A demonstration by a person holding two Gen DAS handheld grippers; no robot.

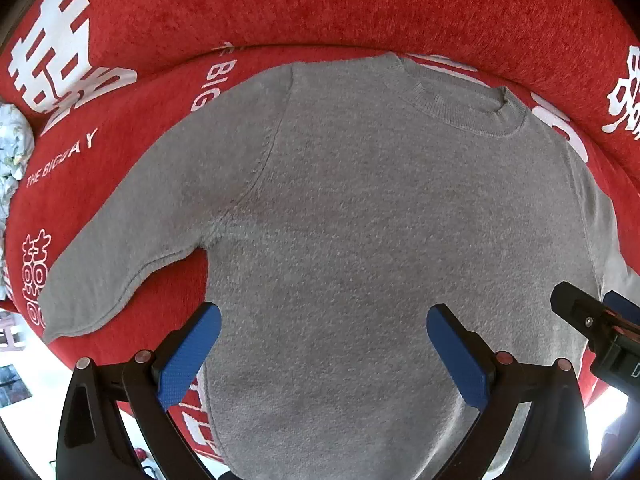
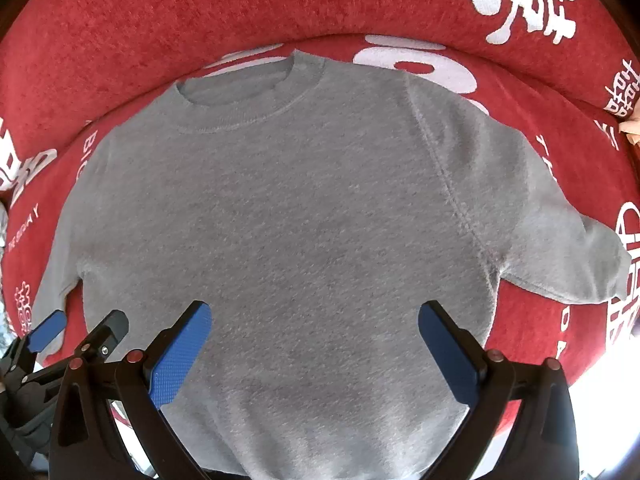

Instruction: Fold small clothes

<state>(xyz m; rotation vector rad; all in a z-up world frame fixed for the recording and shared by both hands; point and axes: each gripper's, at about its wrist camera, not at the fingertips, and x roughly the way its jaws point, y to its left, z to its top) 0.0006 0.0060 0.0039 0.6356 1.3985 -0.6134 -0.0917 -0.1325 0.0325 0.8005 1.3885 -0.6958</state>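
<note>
A small grey sweater (image 1: 360,220) lies flat, front up, on a red sofa seat, collar away from me and both sleeves spread out. It also shows in the right wrist view (image 2: 300,220). My left gripper (image 1: 324,336) is open and empty, hovering over the sweater's lower left body. My right gripper (image 2: 314,332) is open and empty over the lower middle of the body. The right gripper shows at the right edge of the left wrist view (image 1: 592,320). The left gripper shows at the left edge of the right wrist view (image 2: 80,332). The sweater's hem is hidden below both views.
The red sofa cover (image 1: 120,160) with white lettering lies under the sweater, and its backrest (image 2: 200,20) rises behind the collar. A pale patterned cloth (image 1: 12,148) lies at the far left. The seat's front edge drops to a bright floor (image 2: 600,380).
</note>
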